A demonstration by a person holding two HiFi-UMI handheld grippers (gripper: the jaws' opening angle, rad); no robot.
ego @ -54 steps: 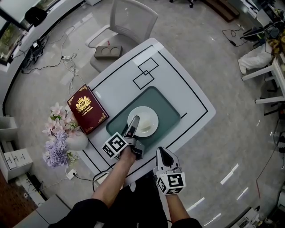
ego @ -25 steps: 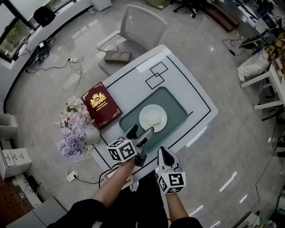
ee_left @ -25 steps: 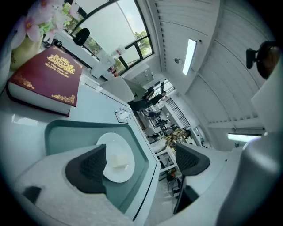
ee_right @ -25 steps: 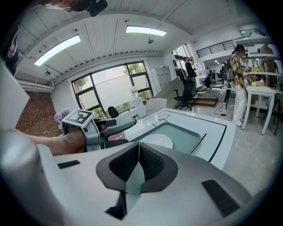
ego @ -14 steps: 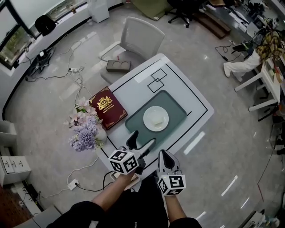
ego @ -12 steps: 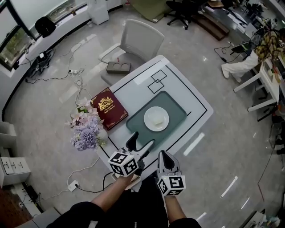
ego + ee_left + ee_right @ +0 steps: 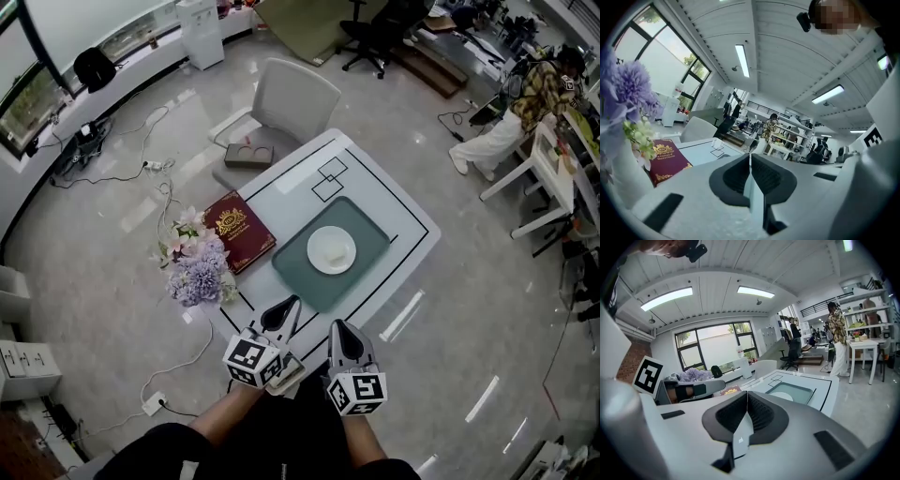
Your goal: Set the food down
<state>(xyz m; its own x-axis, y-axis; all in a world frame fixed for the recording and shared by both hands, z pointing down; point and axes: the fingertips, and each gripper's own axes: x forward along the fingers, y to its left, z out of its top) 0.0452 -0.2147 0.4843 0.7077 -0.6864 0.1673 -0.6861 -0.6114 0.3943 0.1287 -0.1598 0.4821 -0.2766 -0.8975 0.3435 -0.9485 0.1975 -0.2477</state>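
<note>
Left gripper and right gripper: jaws together, empty.
Only the head view shows the food on the plate, well ahead of both grippers.

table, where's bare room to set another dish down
Bare tabletop between the red book and the outlined squares; also the green tray near end, below the plate. Crowded at the left edge: book and flowers.

Where I can pass: the bare far and right parts of the worktop. Obstacles: plate centred on the tray; book and flowers at the left; chair beyond.
</note>
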